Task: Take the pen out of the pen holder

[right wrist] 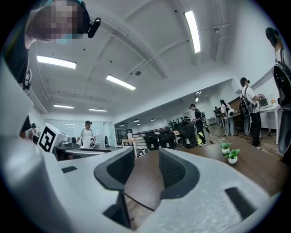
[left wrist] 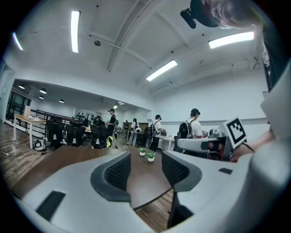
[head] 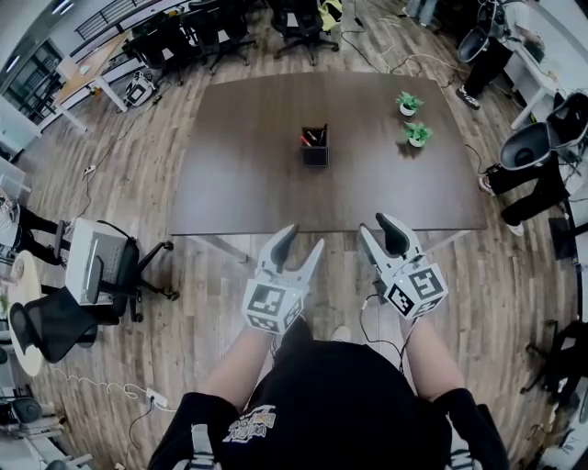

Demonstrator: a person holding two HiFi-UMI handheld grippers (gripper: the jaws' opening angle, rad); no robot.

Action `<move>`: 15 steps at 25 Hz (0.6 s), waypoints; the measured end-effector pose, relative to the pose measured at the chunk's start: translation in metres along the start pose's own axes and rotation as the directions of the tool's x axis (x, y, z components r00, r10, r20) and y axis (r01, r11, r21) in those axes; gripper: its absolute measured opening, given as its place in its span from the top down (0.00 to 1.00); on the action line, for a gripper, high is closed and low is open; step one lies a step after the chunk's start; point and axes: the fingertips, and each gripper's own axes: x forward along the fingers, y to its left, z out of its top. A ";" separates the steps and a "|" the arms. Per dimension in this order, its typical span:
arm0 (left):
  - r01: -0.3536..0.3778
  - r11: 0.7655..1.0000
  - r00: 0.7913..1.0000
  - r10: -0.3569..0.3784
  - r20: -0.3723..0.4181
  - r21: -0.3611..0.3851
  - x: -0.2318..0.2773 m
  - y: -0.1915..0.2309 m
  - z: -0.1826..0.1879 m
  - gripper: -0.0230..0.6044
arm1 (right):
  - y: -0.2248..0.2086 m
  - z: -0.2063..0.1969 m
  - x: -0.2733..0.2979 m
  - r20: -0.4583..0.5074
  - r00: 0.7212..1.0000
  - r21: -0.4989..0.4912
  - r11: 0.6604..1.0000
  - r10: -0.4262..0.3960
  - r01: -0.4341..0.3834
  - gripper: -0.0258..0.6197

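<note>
Left gripper [head: 303, 239]: held over the wooden floor [head: 514, 266], just short of the table's near edge. Jaws apart with nothing between them; the left gripper view [left wrist: 145, 166] shows only bare tabletop through the gap.

Right gripper [head: 375, 225]: beside the left one, also just short of the near edge. Jaws likewise spread and empty, confirmed in the right gripper view [right wrist: 146, 166].

Table [head: 239, 184]: dark brown, rectangular, mostly bare.

Pen holder [head: 315, 151]: black, square, open-topped, upright near the middle of the table, well apart from both grippers.

Pens [head: 313, 136]: inside the holder, long axes roughly vertical, upper ends sticking up out of the open top with a slight lean toward the far edge. One shows red at the holder's left side. The exact count cannot be told.

Potted plants, two [head: 409, 103] [head: 417, 134]: small, white pots, near the far right corner.

Office chairs [head: 294, 18]: black, past the far edge.
</note>
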 end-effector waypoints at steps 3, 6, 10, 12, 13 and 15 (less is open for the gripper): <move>0.019 1.000 1.000 -0.019 -0.002 -0.005 0.006 0.032 0.005 0.66 | 0.002 0.000 0.031 -0.009 1.000 0.014 1.000 -0.026 0.026 0.69; 0.033 0.999 0.999 -0.033 -0.008 -0.014 0.015 0.067 0.008 0.66 | 0.003 -0.004 0.064 -0.021 0.999 0.021 0.999 -0.044 0.044 0.69; 0.056 0.998 0.998 -0.056 -0.017 -0.022 0.030 0.108 0.011 0.66 | 0.000 -0.009 0.109 -0.030 0.997 0.031 0.997 -0.068 0.069 0.69; 0.069 0.997 0.997 -0.070 -0.021 -0.026 0.037 0.127 0.009 0.66 | -0.002 -0.012 0.131 -0.034 0.996 0.032 0.996 -0.081 0.082 0.69; 0.076 0.997 0.997 -0.077 -0.023 -0.027 0.041 0.136 0.009 0.66 | -0.003 -0.014 0.141 -0.036 0.995 0.032 0.996 -0.088 0.089 0.69; 0.090 0.996 0.995 -0.091 -0.027 -0.028 0.048 0.154 0.008 0.66 | -0.006 -0.016 0.161 -0.039 0.994 0.036 0.994 -0.101 0.102 0.69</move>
